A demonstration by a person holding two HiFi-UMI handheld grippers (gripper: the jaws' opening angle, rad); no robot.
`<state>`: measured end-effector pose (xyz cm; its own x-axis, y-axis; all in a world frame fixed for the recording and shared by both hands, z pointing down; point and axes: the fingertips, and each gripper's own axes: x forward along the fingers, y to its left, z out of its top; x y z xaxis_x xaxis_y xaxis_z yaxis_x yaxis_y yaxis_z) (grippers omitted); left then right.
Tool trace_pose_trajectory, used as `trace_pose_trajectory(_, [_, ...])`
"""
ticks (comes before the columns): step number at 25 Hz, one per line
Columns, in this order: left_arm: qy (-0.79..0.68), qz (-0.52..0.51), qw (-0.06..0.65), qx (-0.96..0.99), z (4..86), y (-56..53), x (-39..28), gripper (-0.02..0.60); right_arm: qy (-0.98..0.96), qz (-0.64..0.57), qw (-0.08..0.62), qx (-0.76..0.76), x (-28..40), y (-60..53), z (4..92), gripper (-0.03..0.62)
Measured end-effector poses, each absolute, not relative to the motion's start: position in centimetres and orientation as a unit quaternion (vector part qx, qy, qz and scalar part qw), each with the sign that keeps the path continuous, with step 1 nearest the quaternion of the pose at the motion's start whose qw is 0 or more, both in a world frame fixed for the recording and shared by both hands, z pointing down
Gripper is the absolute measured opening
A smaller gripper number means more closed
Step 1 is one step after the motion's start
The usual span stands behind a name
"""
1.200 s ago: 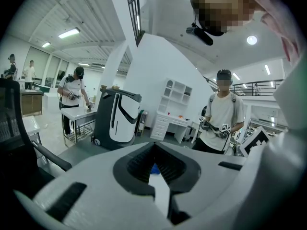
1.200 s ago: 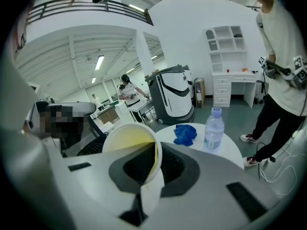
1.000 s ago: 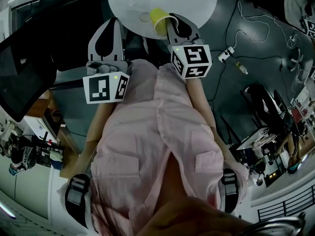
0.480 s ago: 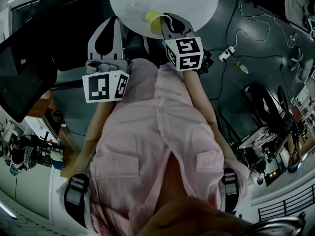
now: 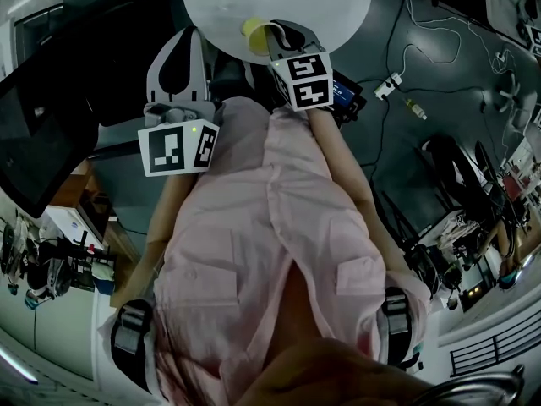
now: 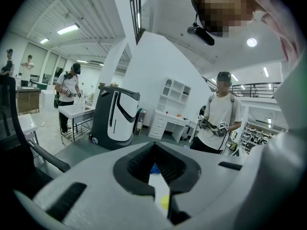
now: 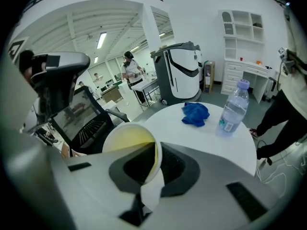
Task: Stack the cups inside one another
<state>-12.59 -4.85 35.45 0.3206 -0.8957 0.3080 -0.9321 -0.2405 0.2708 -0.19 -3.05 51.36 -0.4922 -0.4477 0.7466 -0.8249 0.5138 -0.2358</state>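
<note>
A yellow cup (image 5: 253, 30) hangs tilted over the near edge of the round white table (image 5: 321, 7). My right gripper (image 5: 272, 37) is shut on its rim. In the right gripper view the cup (image 7: 128, 142) shows its yellow inside and pale rim, with one jaw inside it and one outside. My left gripper (image 5: 177, 62) stays to the left, just short of the table, shut with nothing in it. Through the slit between its jaws, the left gripper view shows a sliver of the table and a speck of the yellow cup (image 6: 164, 202). No other cup can be made out.
A blue cloth (image 7: 195, 113) and a clear water bottle (image 7: 232, 108) sit on the table's far side. A dark monitor (image 5: 34, 134) stands at the left, and cables (image 5: 397, 83) lie on the floor at the right. Beyond the table are a white-and-black machine (image 7: 180, 71) and several people.
My right gripper has carried the yellow cup leftward and farther over the table. The left gripper has barely moved.
</note>
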Motion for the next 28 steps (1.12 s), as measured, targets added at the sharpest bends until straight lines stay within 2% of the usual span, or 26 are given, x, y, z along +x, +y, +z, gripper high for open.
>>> trace_pose_trajectory(28, [-0.583, 0.043, 0.209, 0.784, 35.5, -5.2, -13.3, 0.015, -0.806, 0.296, 0.369, 0.355, -1.1, -2.0, 54.9, 0.038])
